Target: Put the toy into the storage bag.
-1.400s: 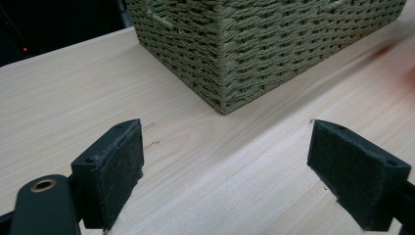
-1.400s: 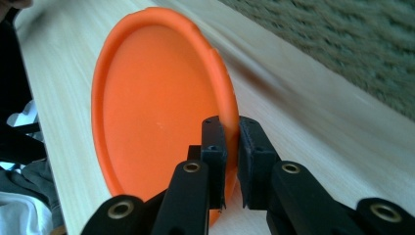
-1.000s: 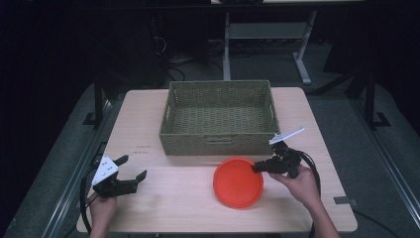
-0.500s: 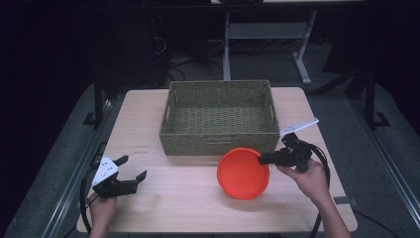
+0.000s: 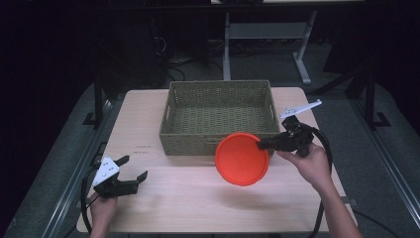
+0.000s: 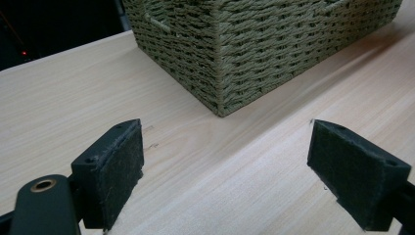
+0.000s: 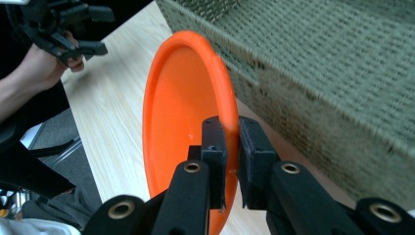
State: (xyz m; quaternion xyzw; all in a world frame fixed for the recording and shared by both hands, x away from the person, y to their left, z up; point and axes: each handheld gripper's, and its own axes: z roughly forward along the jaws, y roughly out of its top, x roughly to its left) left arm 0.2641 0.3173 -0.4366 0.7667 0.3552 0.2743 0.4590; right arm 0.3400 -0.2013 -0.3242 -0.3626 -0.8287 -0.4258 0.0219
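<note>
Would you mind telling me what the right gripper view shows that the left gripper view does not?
Right gripper view alone: the orange plate, tilted on edge, its rim pinched by the right claw, and the left claw farther off. Left gripper view alone: its own claw wide open over bare wood. Both share the woven basket and the wooden table.

An orange plate (image 5: pixel 241 158) is held by its rim in the right gripper (image 5: pixel 261 145), just before the basket (image 5: pixel 218 117). The left gripper (image 5: pixel 134 168) is held spread above the worktop (image 5: pixel 188 198).
</note>
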